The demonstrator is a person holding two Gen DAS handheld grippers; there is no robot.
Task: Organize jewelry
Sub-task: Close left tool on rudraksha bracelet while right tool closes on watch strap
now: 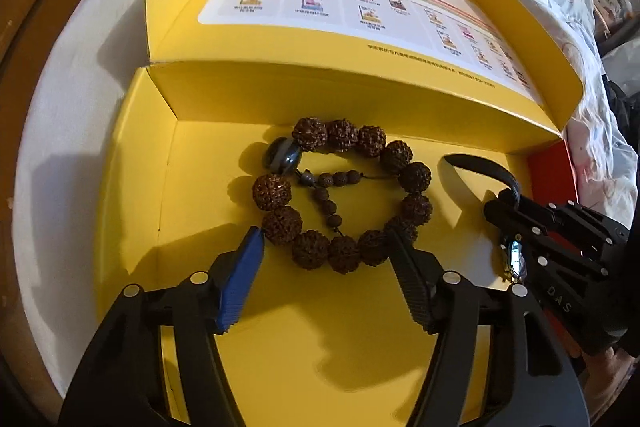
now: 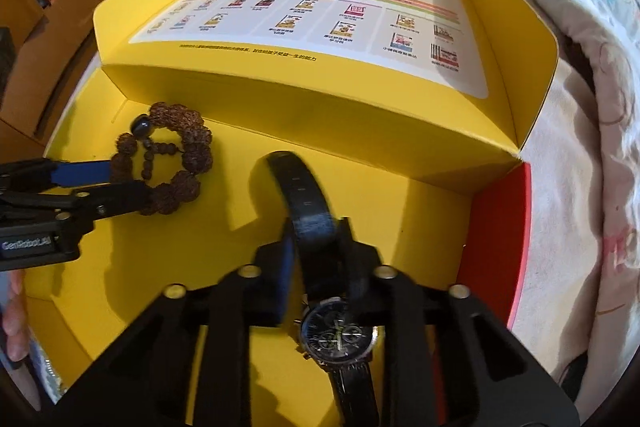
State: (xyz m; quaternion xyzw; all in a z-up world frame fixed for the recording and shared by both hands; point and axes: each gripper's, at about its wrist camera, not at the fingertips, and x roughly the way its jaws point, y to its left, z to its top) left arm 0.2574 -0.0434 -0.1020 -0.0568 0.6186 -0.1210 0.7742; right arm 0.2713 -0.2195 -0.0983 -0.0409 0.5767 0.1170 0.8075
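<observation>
Left hand-held gripper wide around bracelet, not pinching | right hand-held gripper clamps watch strap | we lower gently into box

"GenRobot.AI" on left hand-held gripper, "DAS" on right hand-held gripper

Left gripper points steeply down, jaws standing apart either side of near edge of bracelet; whether pads press on beads cannot be told. Right gripper points steeply down, jaws nearly together, clamped on strap of watch. Fingers visible at left edge of right-wrist view.
</observation>
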